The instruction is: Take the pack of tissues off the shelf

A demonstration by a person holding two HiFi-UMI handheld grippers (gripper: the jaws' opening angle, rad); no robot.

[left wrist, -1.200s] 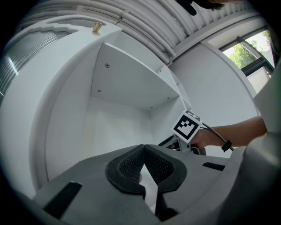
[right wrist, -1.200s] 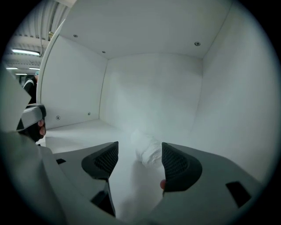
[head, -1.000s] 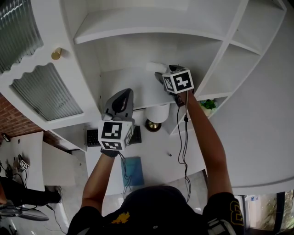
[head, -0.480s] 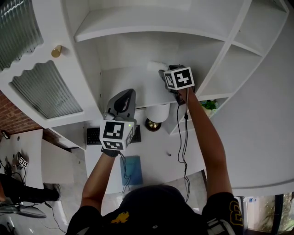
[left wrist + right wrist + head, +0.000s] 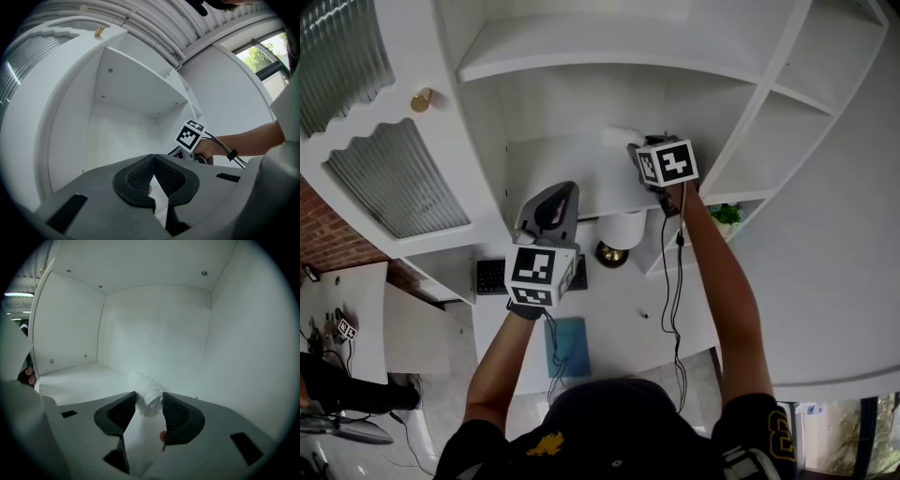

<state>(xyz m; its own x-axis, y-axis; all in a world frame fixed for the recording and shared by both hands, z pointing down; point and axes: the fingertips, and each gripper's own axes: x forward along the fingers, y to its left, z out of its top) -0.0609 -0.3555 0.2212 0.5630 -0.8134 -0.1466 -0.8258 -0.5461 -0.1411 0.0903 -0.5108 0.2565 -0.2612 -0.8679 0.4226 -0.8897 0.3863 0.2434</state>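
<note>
1. I could read no word, brand or number anywhere.
2. The left marker cube (image 5: 534, 272) and right marker cube (image 5: 667, 161), mid-frame, bore only black-and-white square patterns.
3. The sleeve (image 5: 759, 420) print, lower right, stayed illegible.

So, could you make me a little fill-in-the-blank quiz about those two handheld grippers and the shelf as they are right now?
The gripper with the pack of tissues between its jaws is the person's ___ one.
On the left gripper the jaws are ___, with nothing between them.
The shelf under the pack is coloured ___.
Missing words: right; closed; white.
The right gripper's jaws have just been closing, with the pack between them.
</note>
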